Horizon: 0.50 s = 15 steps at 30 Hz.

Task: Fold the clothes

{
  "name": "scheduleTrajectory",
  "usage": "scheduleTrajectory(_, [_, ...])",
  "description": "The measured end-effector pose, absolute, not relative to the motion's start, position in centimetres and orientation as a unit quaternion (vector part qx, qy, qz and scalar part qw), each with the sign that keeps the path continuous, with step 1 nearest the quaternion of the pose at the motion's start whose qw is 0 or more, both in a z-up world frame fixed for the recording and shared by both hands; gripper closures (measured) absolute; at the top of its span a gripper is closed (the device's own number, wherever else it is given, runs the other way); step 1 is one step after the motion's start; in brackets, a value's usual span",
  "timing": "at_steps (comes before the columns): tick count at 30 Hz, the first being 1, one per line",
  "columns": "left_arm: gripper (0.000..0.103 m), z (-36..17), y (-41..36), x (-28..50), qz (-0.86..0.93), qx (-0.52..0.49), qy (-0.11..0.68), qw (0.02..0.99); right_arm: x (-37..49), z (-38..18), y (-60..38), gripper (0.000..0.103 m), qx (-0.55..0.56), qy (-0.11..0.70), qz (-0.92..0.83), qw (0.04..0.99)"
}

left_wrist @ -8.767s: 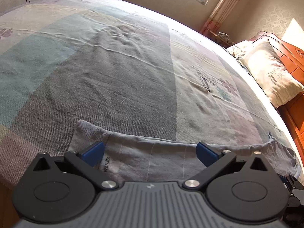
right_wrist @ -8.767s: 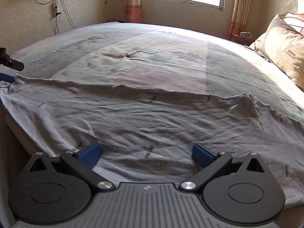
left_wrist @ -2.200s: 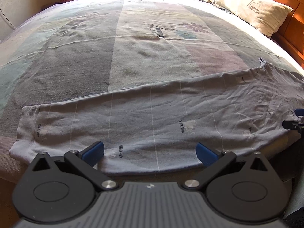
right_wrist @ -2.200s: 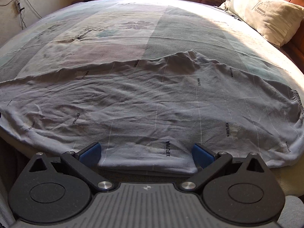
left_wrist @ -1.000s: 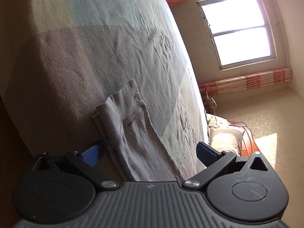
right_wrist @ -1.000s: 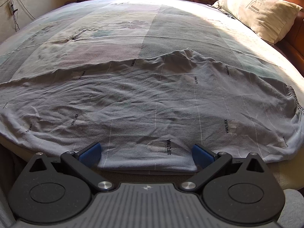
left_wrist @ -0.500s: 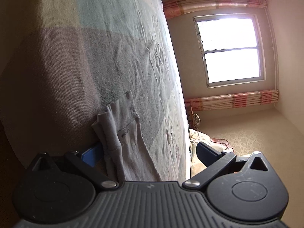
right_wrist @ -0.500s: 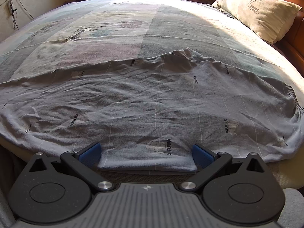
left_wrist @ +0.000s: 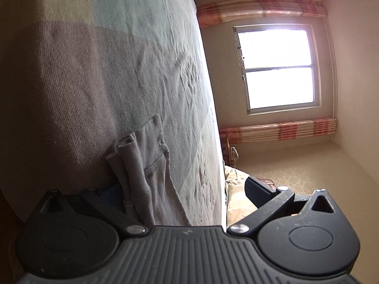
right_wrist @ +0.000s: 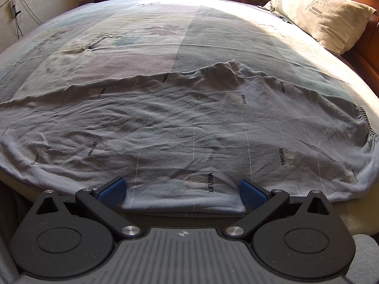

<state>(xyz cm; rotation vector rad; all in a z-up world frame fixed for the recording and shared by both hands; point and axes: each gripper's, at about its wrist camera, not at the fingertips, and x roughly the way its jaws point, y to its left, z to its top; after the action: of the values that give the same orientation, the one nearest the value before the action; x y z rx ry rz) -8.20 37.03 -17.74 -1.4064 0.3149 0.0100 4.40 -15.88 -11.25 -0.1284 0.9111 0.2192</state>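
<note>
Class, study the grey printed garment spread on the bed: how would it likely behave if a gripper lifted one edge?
The grey garment would probably drape limply: it lies wrinkled, following the bed. It looks thin, so likely light. Its end bunches between the left gripper fingers, so layers may slide apart.

Left wrist view: the folded end of the grey cotton garment (left_wrist: 142,165) runs down behind the black left gripper (left_wrist: 182,189) body, its lower part hidden. The left blue finger pad (left_wrist: 111,193) sits in shadow, mostly covered by cloth. Right wrist view: the garment's left end is cut off by the frame edge.
</note>
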Motion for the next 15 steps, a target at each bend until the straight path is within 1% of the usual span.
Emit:
scheduleTrajectory(7, [0.001, -16.7, 37.3, -7.4, -0.014, -0.612, 0.195, 0.767, 4.3, -11.3, -15.7, 0.0, -0.063, 0.437, 0.104, 0.891])
scheduleTrajectory(11, [0.001, -16.9, 37.1, -8.2, 0.0, -0.618, 0.183, 0.765, 4.3, -11.3, -15.7, 0.0, -0.063, 0.436, 0.104, 0.892])
scheduleTrajectory(15, [0.001, -16.1, 36.5, -8.6, -0.002, -0.602, 0.189, 0.776, 4.4, -11.3, -15.7, 0.0, -0.064, 0.437, 0.104, 0.891])
